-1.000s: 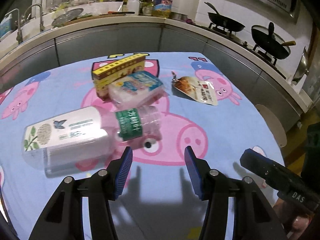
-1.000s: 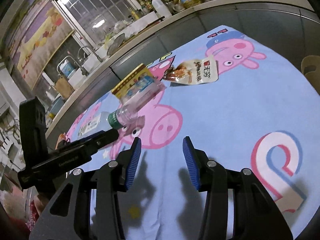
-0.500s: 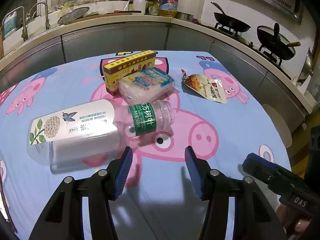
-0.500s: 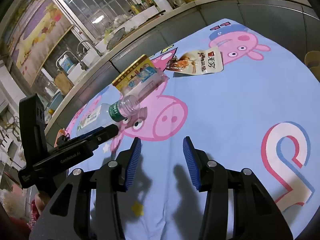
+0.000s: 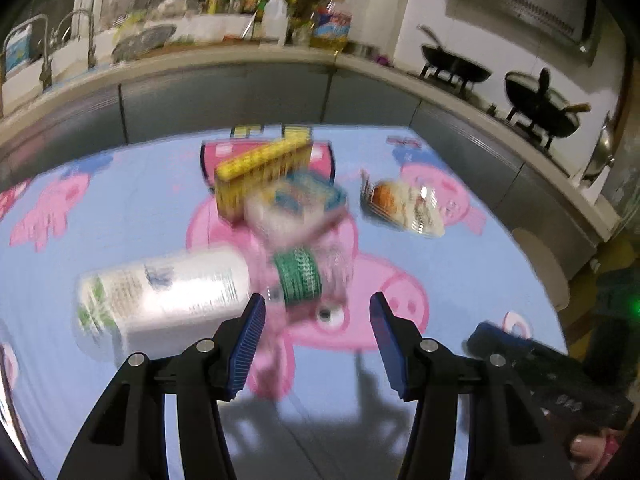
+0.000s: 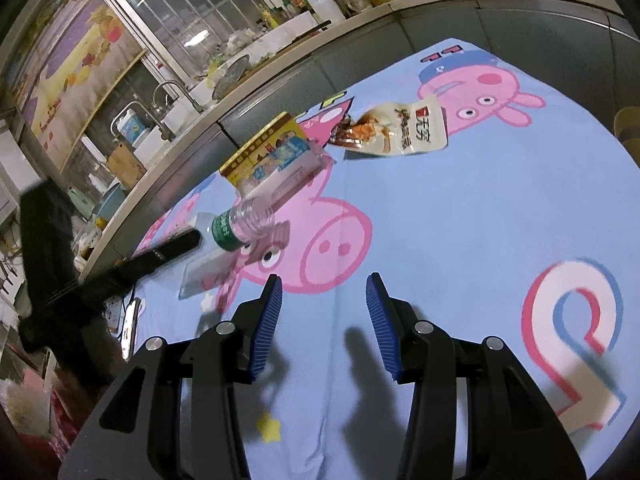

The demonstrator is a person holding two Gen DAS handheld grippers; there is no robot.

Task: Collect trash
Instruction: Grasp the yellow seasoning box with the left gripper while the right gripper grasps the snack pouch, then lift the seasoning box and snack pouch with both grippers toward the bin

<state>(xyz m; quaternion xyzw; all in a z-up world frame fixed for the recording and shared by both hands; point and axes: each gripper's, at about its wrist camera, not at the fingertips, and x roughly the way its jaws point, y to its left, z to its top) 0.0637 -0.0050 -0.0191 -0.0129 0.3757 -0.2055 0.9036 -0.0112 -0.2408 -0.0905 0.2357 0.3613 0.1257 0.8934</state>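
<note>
Trash lies on a blue pig-print tablecloth (image 5: 472,264). In the blurred left wrist view a white labelled container (image 5: 164,300) lies beside a clear bottle with a green label (image 5: 308,272), just beyond my open, empty left gripper (image 5: 316,340). Behind them are a yellow box (image 5: 260,168), a clear plastic pack (image 5: 296,204) and a snack pouch (image 5: 404,208). In the right wrist view my right gripper (image 6: 324,320) is open and empty above the cloth. The bottle (image 6: 244,224), box (image 6: 264,148), pack (image 6: 284,172) and pouch (image 6: 396,128) lie ahead of it to the left.
A grey kitchen counter (image 5: 256,92) curves around the table's far side, with a sink tap (image 5: 76,36), bottles and two black woks (image 5: 540,112) on it. The left gripper's body (image 6: 104,280) crosses the right wrist view at left. The right gripper's body (image 5: 544,376) shows at lower right.
My left gripper has moved toward the bottles, now just beyond its fingertips, and its view is blurred. My right gripper has shifted a little; the trash sits nearer in its view. Both stay open.
</note>
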